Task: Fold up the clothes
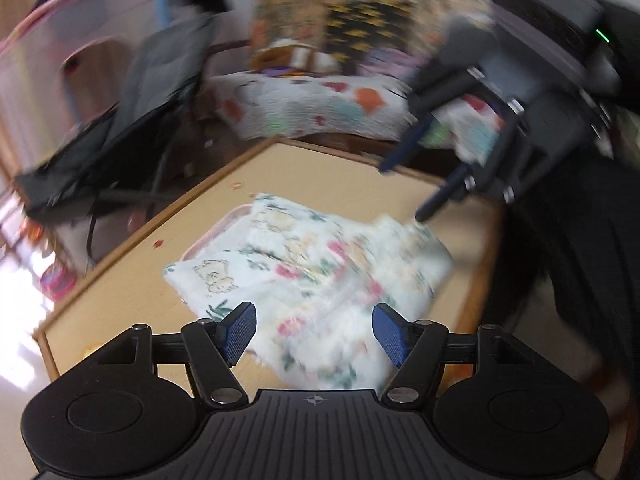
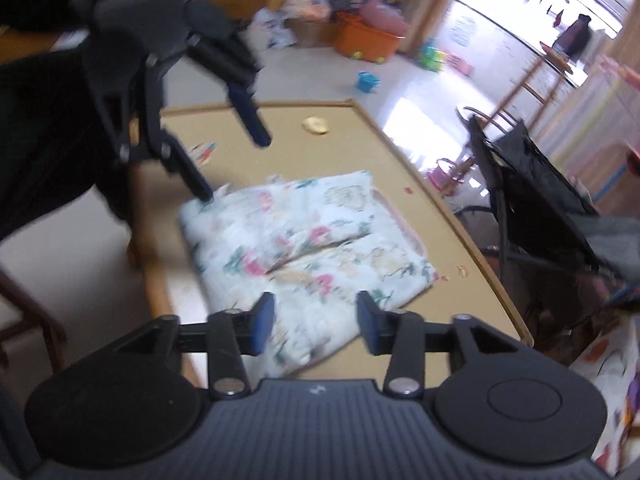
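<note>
White cloth printed with pink flowers and green leaves, the folded garment (image 1: 308, 280) is lying in the middle of the tan table (image 1: 132, 280), with a pink hem peeking out along its far side. I am holding my left tongs (image 1: 314, 332) above its near edge, their blue pads standing wide apart and gripping nothing. My right tongs (image 2: 316, 326) are hanging over the opposite edge, also parted and empty, though less widely. In the left view one of the right tongs' fingertips (image 1: 424, 210) is sitting at the garment's far corner; whether it is touching I cannot tell through the blur.

The garment is keeping clear of the table's wooden rim on every side, with bare tabletop all around it. A few crumbs (image 2: 463, 270) and a small yellowish scrap (image 2: 316, 125) are lying on that open surface. Beyond the table's edge a black folding chair (image 2: 532, 184) is standing close by, and a quilt-covered bed (image 1: 320, 100) is sitting behind the far rim.
</note>
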The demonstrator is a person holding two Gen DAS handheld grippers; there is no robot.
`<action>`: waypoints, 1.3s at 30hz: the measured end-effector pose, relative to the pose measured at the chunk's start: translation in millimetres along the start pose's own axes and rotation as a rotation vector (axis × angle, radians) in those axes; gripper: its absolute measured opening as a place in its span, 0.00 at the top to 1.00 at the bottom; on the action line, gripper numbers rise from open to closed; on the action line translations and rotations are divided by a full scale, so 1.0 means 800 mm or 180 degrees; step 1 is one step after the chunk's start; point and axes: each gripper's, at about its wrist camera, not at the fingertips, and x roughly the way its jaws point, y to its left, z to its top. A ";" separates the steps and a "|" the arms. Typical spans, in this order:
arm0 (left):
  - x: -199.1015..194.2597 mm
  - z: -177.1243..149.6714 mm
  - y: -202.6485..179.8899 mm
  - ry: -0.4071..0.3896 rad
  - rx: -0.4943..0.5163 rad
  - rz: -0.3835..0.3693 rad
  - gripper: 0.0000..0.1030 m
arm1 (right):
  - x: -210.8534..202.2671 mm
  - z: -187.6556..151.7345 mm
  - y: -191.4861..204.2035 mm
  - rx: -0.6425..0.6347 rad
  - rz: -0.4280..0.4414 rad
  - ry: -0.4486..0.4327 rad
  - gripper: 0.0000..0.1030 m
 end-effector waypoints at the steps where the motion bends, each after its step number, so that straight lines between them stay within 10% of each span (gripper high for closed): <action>1: -0.004 -0.003 -0.006 0.0049 0.0159 -0.0077 0.35 | 0.001 -0.001 0.007 -0.0079 0.0039 0.0030 0.49; 9: 0.006 -0.028 -0.043 0.0398 0.1101 -0.0214 0.35 | 0.024 -0.008 0.058 -0.0654 0.0173 0.0145 0.49; 39: 0.038 -0.023 -0.034 0.0293 0.1408 -0.0086 0.36 | 0.062 -0.017 0.039 -0.0787 0.0231 0.0280 0.49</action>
